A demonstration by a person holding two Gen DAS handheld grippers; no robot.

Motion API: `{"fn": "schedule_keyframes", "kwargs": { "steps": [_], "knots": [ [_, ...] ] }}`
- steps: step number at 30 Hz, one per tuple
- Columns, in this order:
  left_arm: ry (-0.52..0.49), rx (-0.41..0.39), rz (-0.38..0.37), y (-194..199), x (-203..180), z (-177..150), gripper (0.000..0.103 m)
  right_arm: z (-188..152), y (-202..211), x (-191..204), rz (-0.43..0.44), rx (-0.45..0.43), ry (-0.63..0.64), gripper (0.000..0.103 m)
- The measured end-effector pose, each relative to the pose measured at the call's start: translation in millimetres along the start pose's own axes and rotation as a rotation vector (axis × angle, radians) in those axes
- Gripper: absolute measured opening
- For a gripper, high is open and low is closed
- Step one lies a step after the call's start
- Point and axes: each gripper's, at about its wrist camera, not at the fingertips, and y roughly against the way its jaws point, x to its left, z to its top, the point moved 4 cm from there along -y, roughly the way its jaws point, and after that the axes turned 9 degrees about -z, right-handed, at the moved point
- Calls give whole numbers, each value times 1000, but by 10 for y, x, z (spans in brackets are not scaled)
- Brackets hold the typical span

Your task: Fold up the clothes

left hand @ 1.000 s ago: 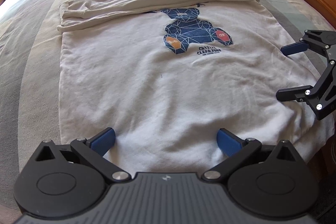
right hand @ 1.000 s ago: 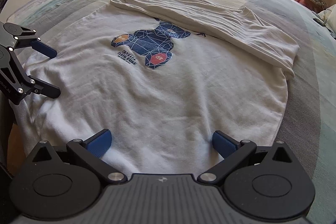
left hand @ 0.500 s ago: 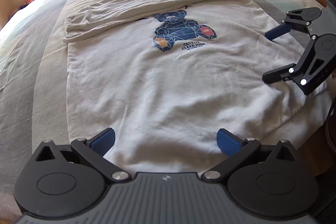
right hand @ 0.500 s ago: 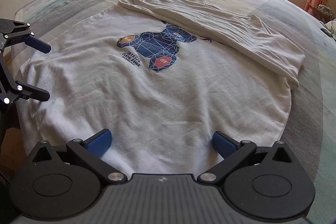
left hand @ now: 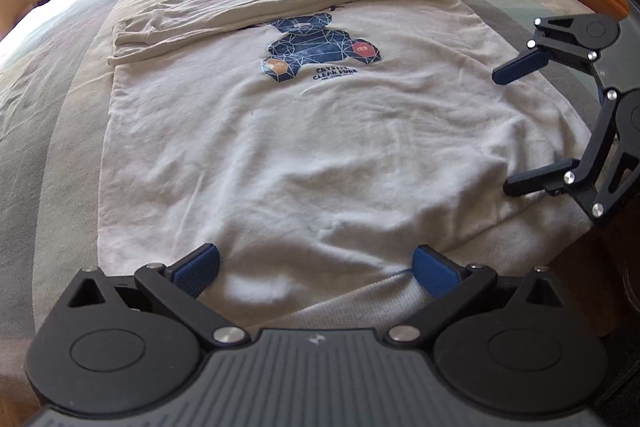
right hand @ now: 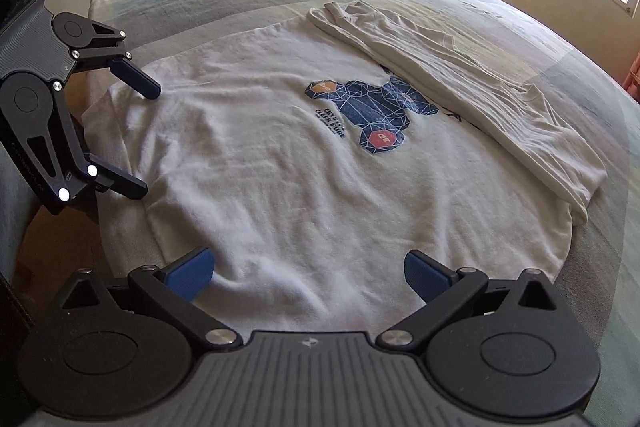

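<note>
Left wrist view: the left tongs [left hand: 316,269] hang spread wide over the near hem of the white T-shirt [left hand: 320,147], gripping nothing; the ribbed hem edge runs just under the right pad. I would guess they sit there because the hem is the natural edge to take hold of. At the right side of this view the right tongs [left hand: 516,131] are also released and empty, poised over the rumpled corner of the shirt where it droops off the edge of the bed [left hand: 56,115].

The shirt lies print-up across the bed, its body spread fairly flat. Farther off sits the blue bear print [left hand: 320,47], and beyond it the far part of the shirt is turned back over itself as 1 long band [left hand: 280,3], covering the top of the print. So 1 fold lies in place while the near part lies open, and both tongs are set at that open end.
</note>
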Motion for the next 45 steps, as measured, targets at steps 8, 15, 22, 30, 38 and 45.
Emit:
{"fn": "schedule_keyframes", "kwargs": {
  "steps": [8, 15, 22, 30, 38, 45],
  "knots": [
    [-134, 16, 6, 133, -204, -128, 102, -111, 130, 61, 8, 4, 25, 103],
    [-355, 27, -29, 54, -542, -134, 102, -93, 222, 373, 50, -41, 165, 103],
    [-569, 20, -48, -72, -743, -179, 102, -171, 257, 560, 1, -48, 217, 103],
    [-829, -18, -38, -193, -813, -387, 102, -289, 237, 795, -123, -28, 225, 103],
    [-862, -139, -43, -127, -743, -411, 102, -373, 126, 1193, -369, -60, 452, 103],
    [-877, -230, -71, 26, -815, -375, 102, -288, 296, 1375, -504, -95, 521, 103]
  ]
}}
